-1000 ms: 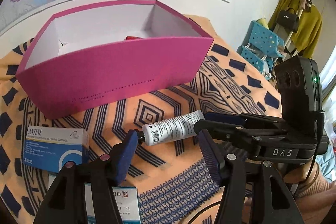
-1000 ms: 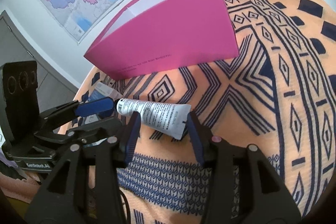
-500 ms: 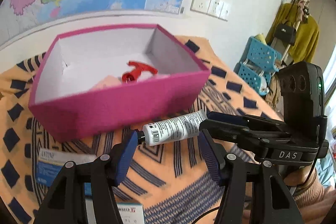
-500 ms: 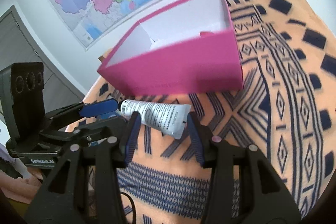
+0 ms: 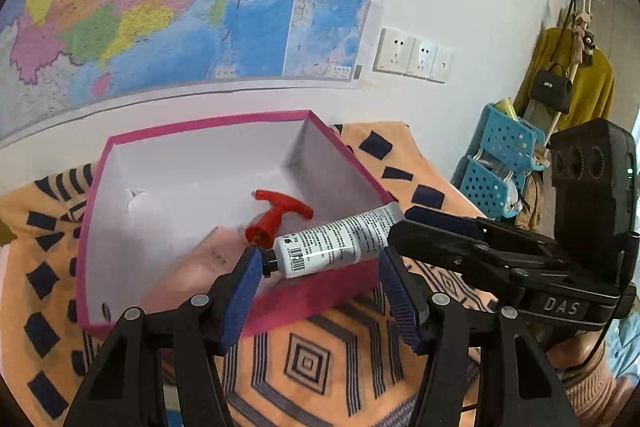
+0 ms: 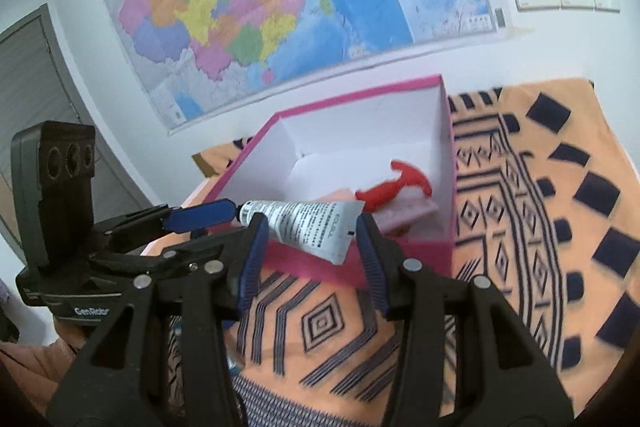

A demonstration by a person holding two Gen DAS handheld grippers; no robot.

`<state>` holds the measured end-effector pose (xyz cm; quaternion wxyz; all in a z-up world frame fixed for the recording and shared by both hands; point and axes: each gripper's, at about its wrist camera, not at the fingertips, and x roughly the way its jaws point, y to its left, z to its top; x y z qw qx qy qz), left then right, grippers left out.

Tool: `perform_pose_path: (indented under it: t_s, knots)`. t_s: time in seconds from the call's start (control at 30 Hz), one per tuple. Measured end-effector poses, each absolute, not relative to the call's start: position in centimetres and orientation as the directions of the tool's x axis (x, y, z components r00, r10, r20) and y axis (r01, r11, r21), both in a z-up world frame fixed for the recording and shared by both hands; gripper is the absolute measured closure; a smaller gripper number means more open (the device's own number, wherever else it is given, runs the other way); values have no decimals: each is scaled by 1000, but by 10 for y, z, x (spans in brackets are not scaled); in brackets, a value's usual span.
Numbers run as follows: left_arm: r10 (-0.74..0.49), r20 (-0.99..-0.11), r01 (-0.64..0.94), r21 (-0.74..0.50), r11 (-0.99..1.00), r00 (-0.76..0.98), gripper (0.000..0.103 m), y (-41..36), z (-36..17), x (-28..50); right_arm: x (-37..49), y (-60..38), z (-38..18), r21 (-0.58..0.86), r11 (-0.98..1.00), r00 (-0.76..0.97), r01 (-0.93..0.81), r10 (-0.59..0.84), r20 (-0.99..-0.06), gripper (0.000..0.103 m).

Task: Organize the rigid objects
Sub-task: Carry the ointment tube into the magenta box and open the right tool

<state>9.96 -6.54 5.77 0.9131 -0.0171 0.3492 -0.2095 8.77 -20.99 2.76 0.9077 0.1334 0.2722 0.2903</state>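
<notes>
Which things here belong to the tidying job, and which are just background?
In the job:
white tube, held between both grippers, left and right
pink box
red sprayer inside it

Background:
wall map
wall sockets
patterned cloth

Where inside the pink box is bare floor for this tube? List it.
In the pink box, bare floor lies along the far wall and far left corner. The red-trigger spray bottle crowds its near side. The patterned cloth right of the box is bare.
</notes>
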Motion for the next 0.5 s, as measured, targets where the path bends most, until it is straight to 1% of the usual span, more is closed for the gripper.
perform_pose_path:
  t_s: [0.23,0.5]
  knots:
    - [-371,-656,352,-168,921,657,42,-72,49,125,115,-214,20,419,801,672,-428,592,-445,54]
    - [-388,-693,327,-226,917,608,42,-67,27,147,138,-215,2,437,816,653,-379,570,-499,54]
